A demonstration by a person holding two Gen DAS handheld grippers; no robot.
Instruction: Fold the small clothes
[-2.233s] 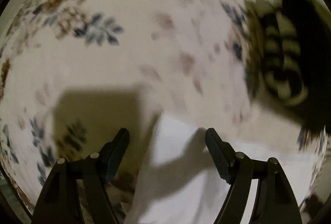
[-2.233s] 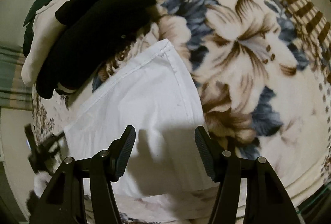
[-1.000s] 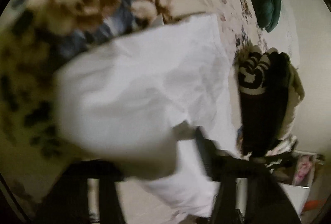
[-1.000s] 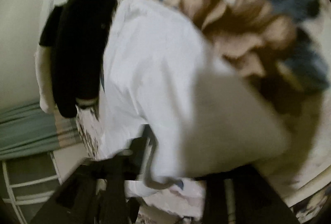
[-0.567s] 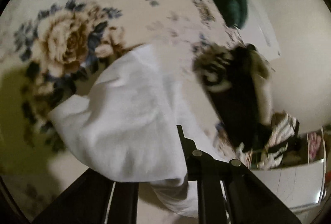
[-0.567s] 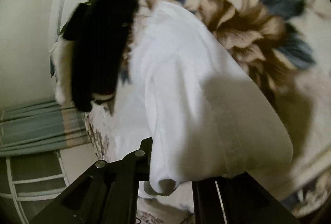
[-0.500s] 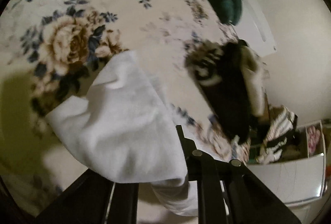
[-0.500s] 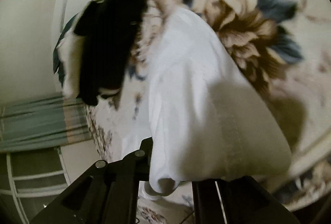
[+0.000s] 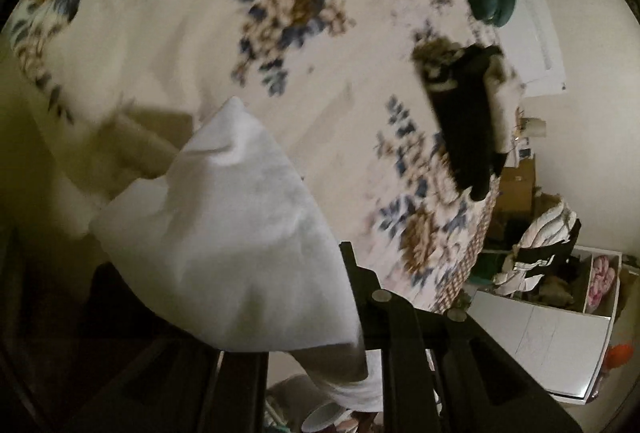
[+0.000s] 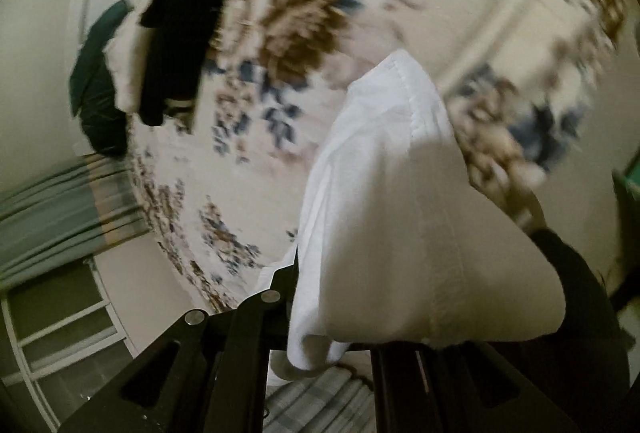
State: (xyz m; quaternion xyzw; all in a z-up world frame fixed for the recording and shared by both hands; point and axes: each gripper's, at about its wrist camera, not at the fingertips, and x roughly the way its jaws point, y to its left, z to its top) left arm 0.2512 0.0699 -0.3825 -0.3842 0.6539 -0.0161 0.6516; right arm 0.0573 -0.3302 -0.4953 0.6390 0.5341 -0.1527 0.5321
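Left wrist view: I'm clamping the left gripper [image 9: 320, 337] on the white cloth [image 9: 240, 233], which is hanging clear above the bed [image 9: 168, 33]. Right gripper [image 10: 332, 337] is pinching another edge of it, prob. so it's spreading out for a fold. Cloth is covering both pinch pts and most fingers; bed is blurring badly.

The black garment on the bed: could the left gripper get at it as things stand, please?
Probably not: the left gripper is shut on the white cloth, and the black garment lies well off.
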